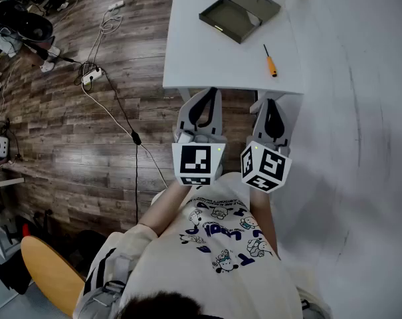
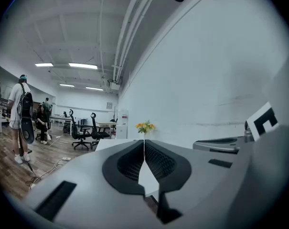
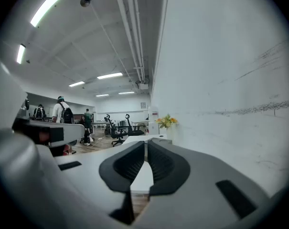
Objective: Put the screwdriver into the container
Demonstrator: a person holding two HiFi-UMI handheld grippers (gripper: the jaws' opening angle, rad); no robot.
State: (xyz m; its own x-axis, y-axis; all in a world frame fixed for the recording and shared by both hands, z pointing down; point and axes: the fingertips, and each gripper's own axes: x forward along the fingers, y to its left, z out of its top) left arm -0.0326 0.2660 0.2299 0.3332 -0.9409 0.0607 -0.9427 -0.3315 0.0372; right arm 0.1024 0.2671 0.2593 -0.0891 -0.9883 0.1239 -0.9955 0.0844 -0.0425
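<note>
Screwdriver [image 1: 271, 61] lies near-to-far on the bench [image 1: 201, 58], orange handle nearest, straight ahead of the right gripper [image 1: 272, 102], whose jaws, like the left gripper's [image 1: 204, 95], are closed and empty.

No text legible. Lettering on shirt print [image 1: 220, 234], just behind left gripper [image 1: 206, 93] and right gripper [image 1: 272, 102], is unreadable.

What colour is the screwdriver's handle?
Orange; the screwdriver shows best in the head view, lying on the white table.
</note>
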